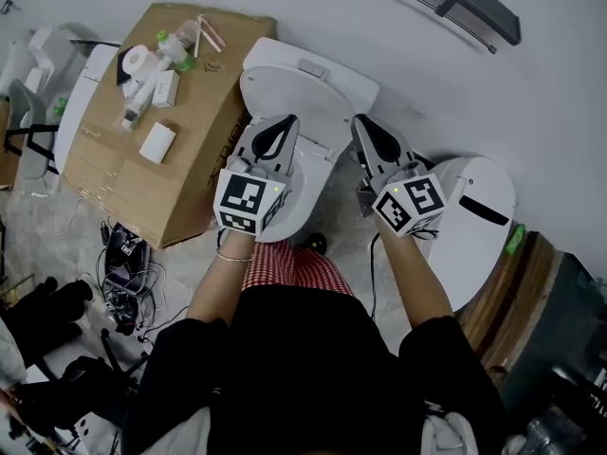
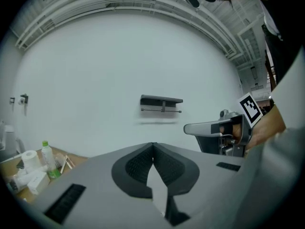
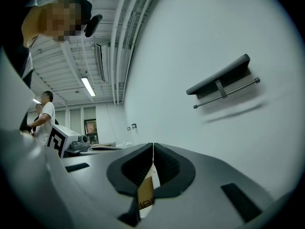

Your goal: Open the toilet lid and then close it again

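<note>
In the head view the white toilet (image 1: 305, 98) stands against the wall with its lid lying down flat. Both grippers hover over its front half and touch nothing. My left gripper (image 1: 285, 127) is shut and empty above the lid's left side. My right gripper (image 1: 365, 127) is also shut and empty, just off the lid's right edge. The left gripper view shows its jaws (image 2: 153, 145) closed tip to tip and aimed at the wall, with the right gripper (image 2: 224, 132) beside them. The jaws in the right gripper view (image 3: 153, 146) are likewise pressed together.
A cardboard box (image 1: 190, 150) with a tissue roll (image 1: 138, 60), a bottle and small packs stands left of the toilet. A second white rounded fixture (image 1: 484, 207) sits to the right. A dark wall rack (image 1: 455, 3) hangs above. Cables and gear (image 1: 123, 273) lie on the floor at left.
</note>
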Motion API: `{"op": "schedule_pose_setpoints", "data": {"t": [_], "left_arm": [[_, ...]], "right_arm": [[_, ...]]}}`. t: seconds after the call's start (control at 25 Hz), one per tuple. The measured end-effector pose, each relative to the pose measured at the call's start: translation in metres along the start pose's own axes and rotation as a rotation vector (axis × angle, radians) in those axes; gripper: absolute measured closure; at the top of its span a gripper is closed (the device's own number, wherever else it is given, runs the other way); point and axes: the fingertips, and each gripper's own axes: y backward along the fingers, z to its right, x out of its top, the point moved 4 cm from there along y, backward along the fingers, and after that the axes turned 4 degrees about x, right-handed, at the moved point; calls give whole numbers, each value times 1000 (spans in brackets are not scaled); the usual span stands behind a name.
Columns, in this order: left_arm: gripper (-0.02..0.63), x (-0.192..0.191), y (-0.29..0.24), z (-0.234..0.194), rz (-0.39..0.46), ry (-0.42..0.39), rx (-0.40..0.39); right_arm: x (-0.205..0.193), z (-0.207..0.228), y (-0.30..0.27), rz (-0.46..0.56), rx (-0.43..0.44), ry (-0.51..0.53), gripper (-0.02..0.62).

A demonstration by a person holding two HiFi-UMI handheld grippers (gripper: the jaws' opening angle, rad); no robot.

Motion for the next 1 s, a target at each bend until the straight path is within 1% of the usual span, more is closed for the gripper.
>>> {"op": "schedule_pose_setpoints", "data": {"t": [0.2,0.36,0.6,0.84,1.0], "left_arm": [[603,0,-16,-1,-1,-10,-44],[602,-8,-27,-6,-15,-5,-67],[603,-24,-43,-19,-42,27,-88],[603,-38,-55,-27,-62,44,-108],[603,-47,-64,-32,-73,62,-120]], "right_arm": [[-4,11,-4,-6,-29,-6,575],[-8,18,-12,-15,-47,-5,575],[-19,30,-22,-40,-80,-20,575],[-32,40,-36,-62,-95,-31,575],[-43,47,-47,-99,-115,-24,575]]}}
